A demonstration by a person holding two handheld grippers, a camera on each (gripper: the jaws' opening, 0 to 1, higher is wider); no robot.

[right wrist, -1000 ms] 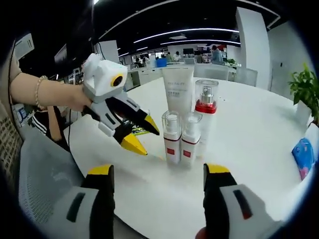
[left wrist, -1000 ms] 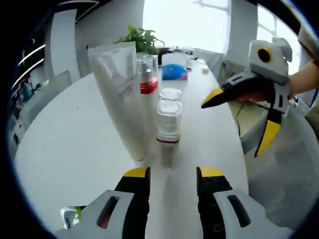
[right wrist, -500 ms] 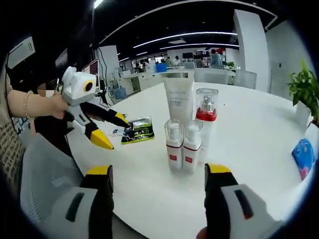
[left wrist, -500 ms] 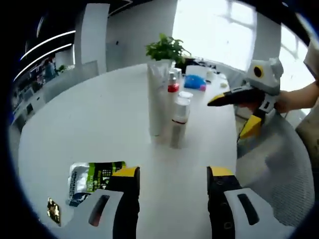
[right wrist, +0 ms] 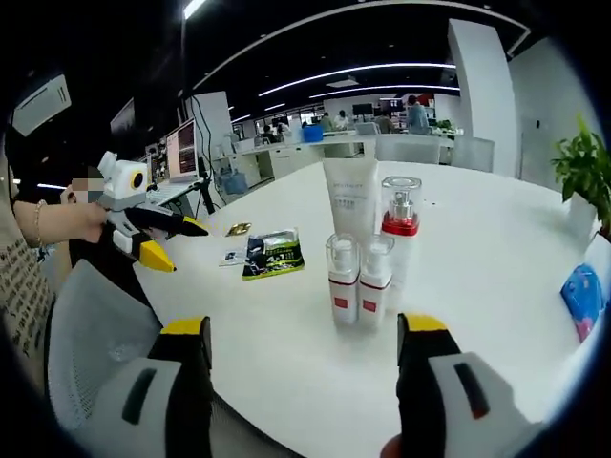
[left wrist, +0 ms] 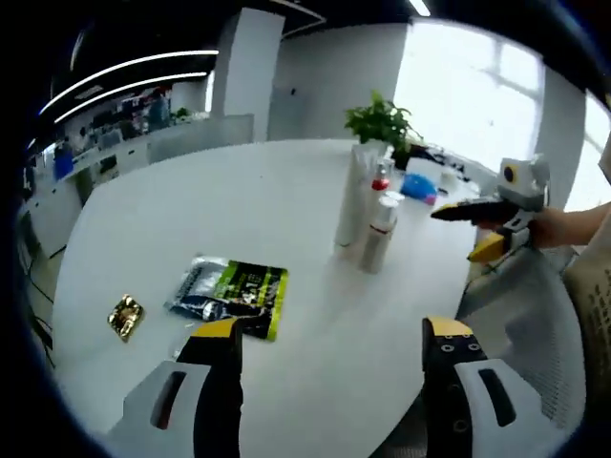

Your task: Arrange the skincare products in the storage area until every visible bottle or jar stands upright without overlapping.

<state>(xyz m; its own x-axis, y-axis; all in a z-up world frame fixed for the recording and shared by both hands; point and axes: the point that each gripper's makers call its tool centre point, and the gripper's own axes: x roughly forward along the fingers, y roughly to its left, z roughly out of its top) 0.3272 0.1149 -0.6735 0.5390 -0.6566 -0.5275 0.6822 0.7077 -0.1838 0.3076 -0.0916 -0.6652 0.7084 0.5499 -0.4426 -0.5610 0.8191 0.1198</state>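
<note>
**Right gripper view: four skincare products upright in a tight cluster on the round table**

In the right gripper view, the white round table point(right wrist: 535, 277) carried everything, its near edge curving just past the right gripper point(right wrist: 305, 329), whose yellow-tipped jaws stood wide apart with nothing between them. Beyond the middle of the table stood the cluster: a tall white tube point(right wrist: 350, 204) at the back, a clear pump bottle with a red collar point(right wrist: 399, 229) just beside it, and two small white bottles with red labels point(right wrist: 360, 285) side by side in front, all upright and close together. Towards the table's left edge lay a flat dark and green sachet point(right wrist: 271, 255), with a small gold packet point(right wrist: 238, 229) nearer that edge. A blue pack point(right wrist: 579, 298) sat at the right edge. The left gripper point(right wrist: 177, 244) hung off the left edge in a person's hand point(right wrist: 78, 219), jaws parted and empty.

In the left gripper view, the left gripper point(left wrist: 329, 339) showed its jaws wide and empty over the near edge. The cluster of bottles point(left wrist: 371, 210) stood near the far right edge, well apart from the sachet point(left wrist: 229, 292) and the gold packet point(left wrist: 126, 316). A potted plant point(left wrist: 382, 119) stood at the far edge.
</note>
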